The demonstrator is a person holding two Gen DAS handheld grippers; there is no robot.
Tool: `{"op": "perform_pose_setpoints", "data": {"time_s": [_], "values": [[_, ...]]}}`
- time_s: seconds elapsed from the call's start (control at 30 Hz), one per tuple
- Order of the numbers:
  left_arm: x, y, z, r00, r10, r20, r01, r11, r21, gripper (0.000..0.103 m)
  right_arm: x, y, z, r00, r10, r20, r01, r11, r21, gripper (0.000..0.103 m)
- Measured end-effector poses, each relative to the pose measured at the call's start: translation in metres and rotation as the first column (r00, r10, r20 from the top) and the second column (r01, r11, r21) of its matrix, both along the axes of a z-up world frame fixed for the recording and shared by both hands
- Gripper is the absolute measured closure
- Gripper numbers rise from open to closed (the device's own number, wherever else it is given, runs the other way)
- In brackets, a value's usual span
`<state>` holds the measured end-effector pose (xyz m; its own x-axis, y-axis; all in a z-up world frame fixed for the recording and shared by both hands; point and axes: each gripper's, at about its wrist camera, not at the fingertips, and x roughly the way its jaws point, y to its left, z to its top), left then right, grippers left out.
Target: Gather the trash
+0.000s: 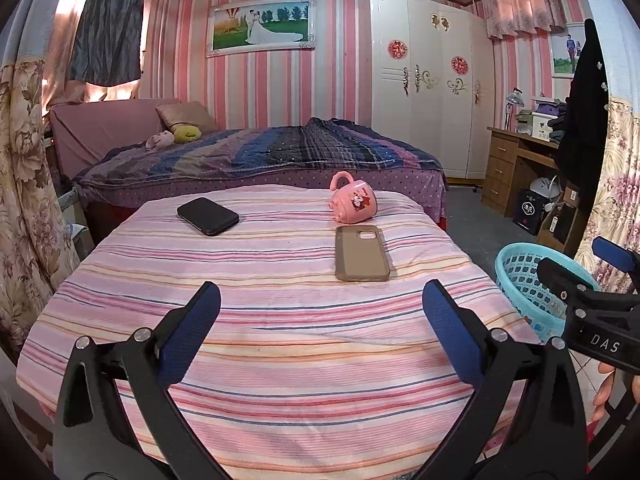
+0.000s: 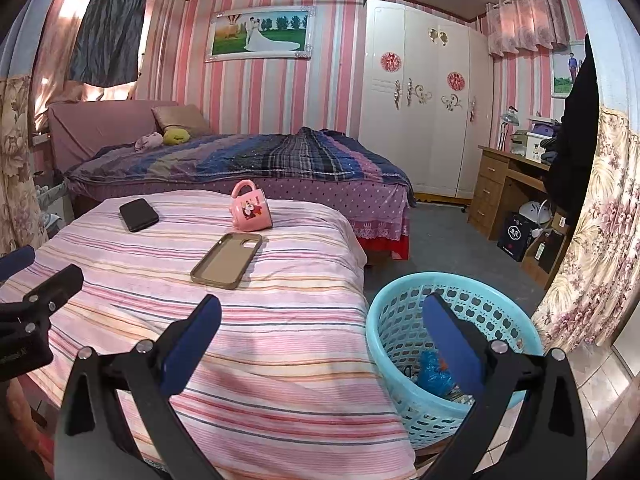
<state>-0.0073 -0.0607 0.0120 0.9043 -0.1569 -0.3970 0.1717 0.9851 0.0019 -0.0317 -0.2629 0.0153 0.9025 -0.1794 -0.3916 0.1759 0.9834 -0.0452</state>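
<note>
A turquoise plastic basket [image 2: 404, 320] stands on the floor at the right of a table under a pink striped cloth [image 2: 260, 340]. Blue crumpled wrappers [image 2: 434, 374] lie in its bottom. My right gripper [image 2: 322, 320] is open and empty, one finger over the cloth edge and the other over the basket. My left gripper [image 1: 322, 308] is open and empty above the near part of the striped cloth [image 1: 260, 320]. The basket also shows at the right of the left wrist view [image 1: 520, 276], partly behind the right gripper's body [image 1: 588, 304].
On the cloth lie a black phone [image 1: 208, 216], a tan phone case [image 1: 361, 253] and a pink mug on its side [image 1: 354, 200]. Behind is a bed [image 1: 260, 156]. A white wardrobe [image 1: 428, 80] and a wooden desk [image 1: 516, 164] stand at the right.
</note>
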Motion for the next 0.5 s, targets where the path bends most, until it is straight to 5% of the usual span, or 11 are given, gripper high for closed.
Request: {"op": "perform_pose_setpoints", "data": {"time_s": [0.5], "values": [[0.0011,0.0002,0.0017,1.0,0.01,-0.001,-0.01,1.0,0.003,0.005,-0.0017,0.0026,0.0013,1.0,-0.009,0.017,0.009,1.0,-0.019,0.005]]}}
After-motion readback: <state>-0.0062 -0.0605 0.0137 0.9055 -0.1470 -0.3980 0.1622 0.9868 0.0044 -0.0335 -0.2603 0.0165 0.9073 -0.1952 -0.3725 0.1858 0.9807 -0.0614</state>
